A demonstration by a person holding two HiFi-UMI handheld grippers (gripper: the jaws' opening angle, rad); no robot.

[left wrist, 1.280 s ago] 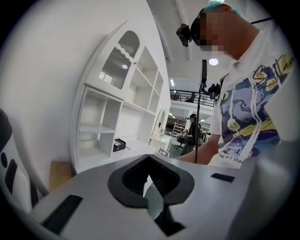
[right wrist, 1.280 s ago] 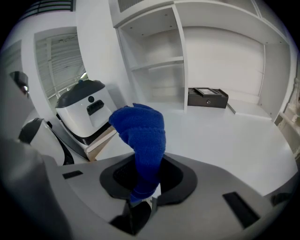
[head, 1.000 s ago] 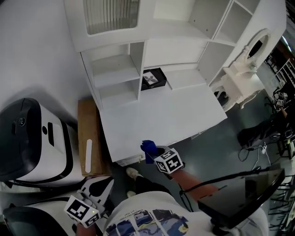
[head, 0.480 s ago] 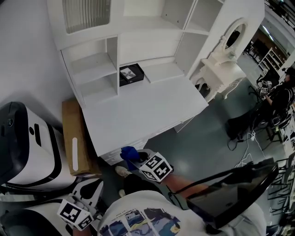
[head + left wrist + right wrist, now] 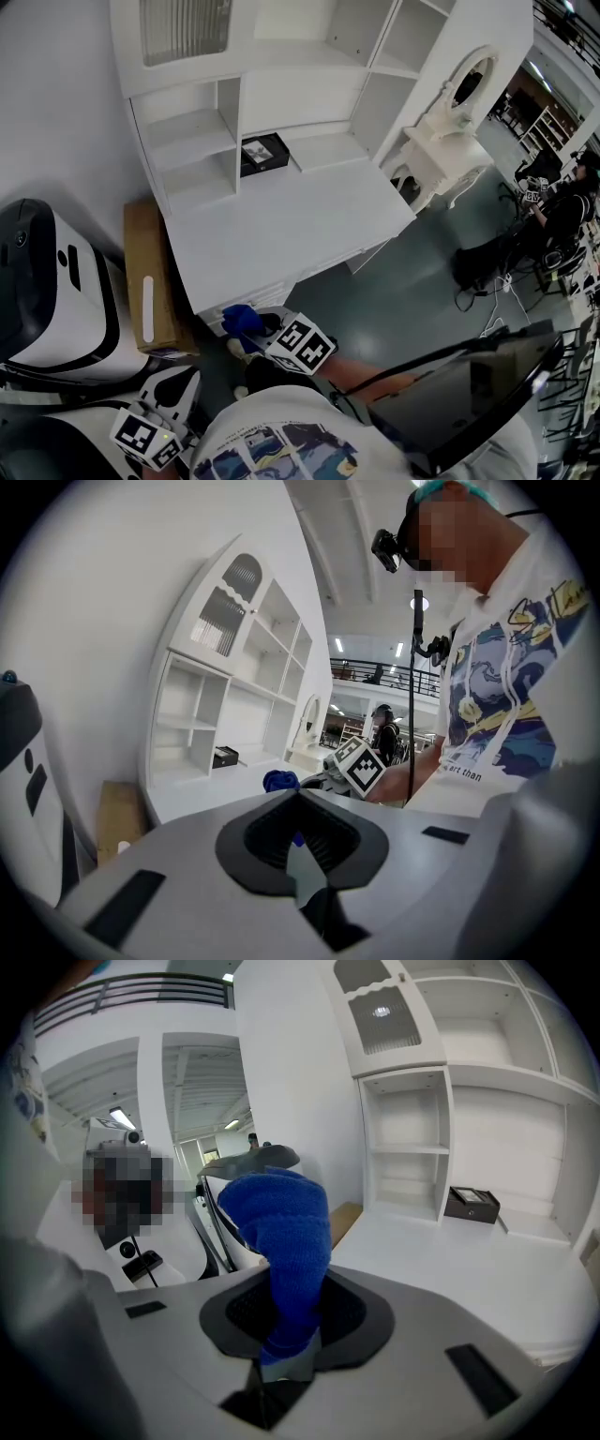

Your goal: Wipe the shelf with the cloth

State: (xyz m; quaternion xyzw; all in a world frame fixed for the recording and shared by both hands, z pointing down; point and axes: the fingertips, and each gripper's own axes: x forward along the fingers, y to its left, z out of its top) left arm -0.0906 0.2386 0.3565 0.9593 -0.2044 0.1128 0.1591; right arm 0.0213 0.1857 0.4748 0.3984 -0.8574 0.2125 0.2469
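Blue cloth (image 5: 281, 1232) is bunched up and clamped in the right gripper (image 5: 284, 1358), jaws pinched on its lower end with the rest sticking up. It's hanging in the air just off the near corner of the white desk top (image 5: 281, 225), not touching it. The left gripper (image 5: 305, 883) is down at about 7 o'clock from the cloth, jaws closed together with nothing between them.

Not much to read. The person's shirt (image 5: 487, 714) has "art than" printed under a swirly graphic, and both grippers carry cubes with square black-and-white markers. The black box (image 5: 262, 153) has a pale label on its lid, too small to make out.

That box sits at 12 o'clock from the cloth, at the back of the desk under the shelf (image 5: 187, 131) unit, right beside the cubbies. The unit is white all over, with a ribbed-glass door up top. The floor (image 5: 412, 281) is dark grey and the wall is white.

A flat cardboard box (image 5: 150, 291) leans against the desk at 9 o'clock, and past it there's a big white-and-black machine (image 5: 47, 291). A white vanity with an oval mirror (image 5: 450, 122) stands at 2 o'clock. Another person (image 5: 562, 202) sits well away at 3 o'clock.
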